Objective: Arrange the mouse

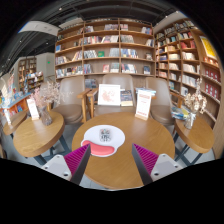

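Note:
A white mouse (104, 133) lies on a round white mouse pad (104, 140) with a red wrist rest (100, 150) on the round wooden table (125, 165). My gripper (111, 163) is open and empty. Its fingers with pink pads (77, 158) stand apart above the table. The mouse and pad lie just ahead of the fingers, a little toward the left finger. Nothing is between the fingers but bare table.
A white sign card (109, 96) and another stand (144, 104) sit at the table's far side. Chairs (72, 100) surround it. Smaller round tables stand to the left (35, 135) and right (195, 130). Bookshelves (105, 50) line the walls behind.

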